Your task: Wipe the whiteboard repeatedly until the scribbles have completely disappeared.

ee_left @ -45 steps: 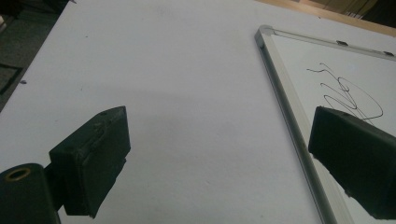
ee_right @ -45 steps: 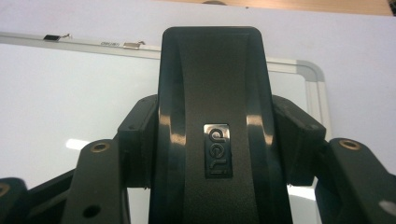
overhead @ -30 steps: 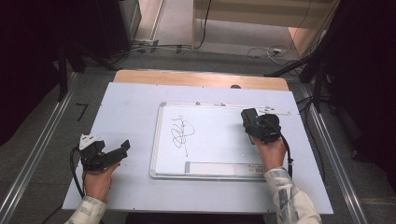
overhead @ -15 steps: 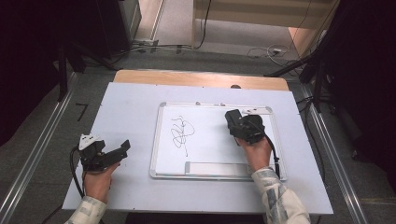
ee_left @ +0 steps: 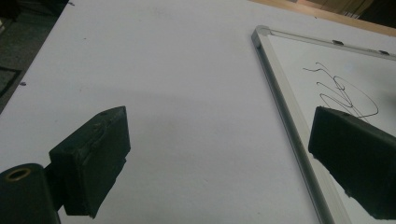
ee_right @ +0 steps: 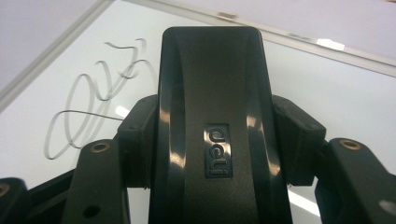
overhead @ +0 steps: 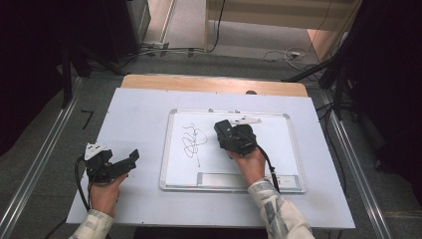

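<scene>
Scribble on whiteboard just left of right gripper, clamped on black eraser with long axis toward far frame; left gripper spread, empty, well apart on table.

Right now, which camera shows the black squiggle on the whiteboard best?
The high view: the whole squiggle lies uncovered. The right gripper view has the eraser in front of its edge; in the left gripper view a jaw covers its end.
</scene>
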A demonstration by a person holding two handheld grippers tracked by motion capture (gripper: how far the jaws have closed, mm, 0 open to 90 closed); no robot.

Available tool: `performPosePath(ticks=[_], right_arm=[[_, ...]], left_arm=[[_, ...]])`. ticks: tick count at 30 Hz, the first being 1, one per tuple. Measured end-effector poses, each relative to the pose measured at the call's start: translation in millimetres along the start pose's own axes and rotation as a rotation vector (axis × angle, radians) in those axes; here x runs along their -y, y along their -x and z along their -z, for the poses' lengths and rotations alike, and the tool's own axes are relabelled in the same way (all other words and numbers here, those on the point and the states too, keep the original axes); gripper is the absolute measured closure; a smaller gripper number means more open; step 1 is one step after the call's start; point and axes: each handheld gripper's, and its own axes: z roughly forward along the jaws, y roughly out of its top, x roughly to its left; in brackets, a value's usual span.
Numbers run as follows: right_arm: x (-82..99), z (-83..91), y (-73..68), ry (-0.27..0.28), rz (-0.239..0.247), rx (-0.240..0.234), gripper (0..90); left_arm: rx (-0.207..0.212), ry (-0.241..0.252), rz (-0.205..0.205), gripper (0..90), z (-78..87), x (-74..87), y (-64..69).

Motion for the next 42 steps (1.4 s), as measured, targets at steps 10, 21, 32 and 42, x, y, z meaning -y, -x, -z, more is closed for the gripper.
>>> performPosePath(ticks=[10,21,32,42], right_arm=[[-1.2,-21.0,-42.3,-0.033,0.059,-0.059,37.8],[1.9,-32.8,-79.9,-0.05,0.1,-0.09,37.8],[11.8,-47.9,-105.4,-0.08,0.182,-0.043,37.8],[3.5,-54.3,-88.2,-0.08,0.173,-0.024,37.7]], left_arm=[[0.002,-0.001,-0.003,6.1,0.6,0.6,-1.4],[0.0,0.0,-0.003,6.1,1.7,0.7,-1.7],[0.0,0.005,0.004,6.1,2.4,0.9,-3.3],[-0.006,0.003,0.012,6.1,4.7,1.9,-5.7]])
